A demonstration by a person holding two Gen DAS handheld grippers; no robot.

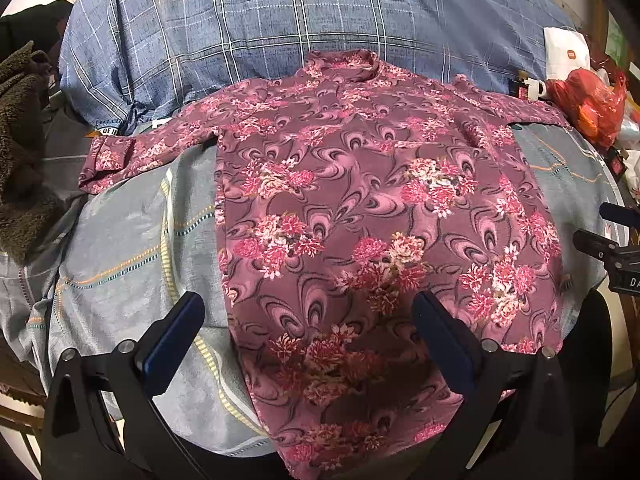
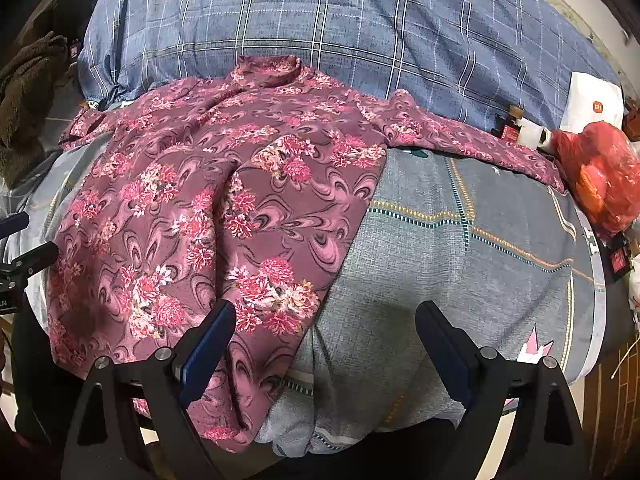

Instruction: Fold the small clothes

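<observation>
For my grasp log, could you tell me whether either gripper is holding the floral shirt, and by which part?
Nothing is held. The left gripper and right gripper are both open above the floral shirt, fingers apart and not pinching the fabric.

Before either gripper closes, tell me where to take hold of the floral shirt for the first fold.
Grip the floral shirt at its left sleeve cuff, coming in from the left with the open left gripper. The sleeve lies spread out flat, clear of the body, on the grey sheet, so probably its edge lifts easily and folds inward.
</observation>
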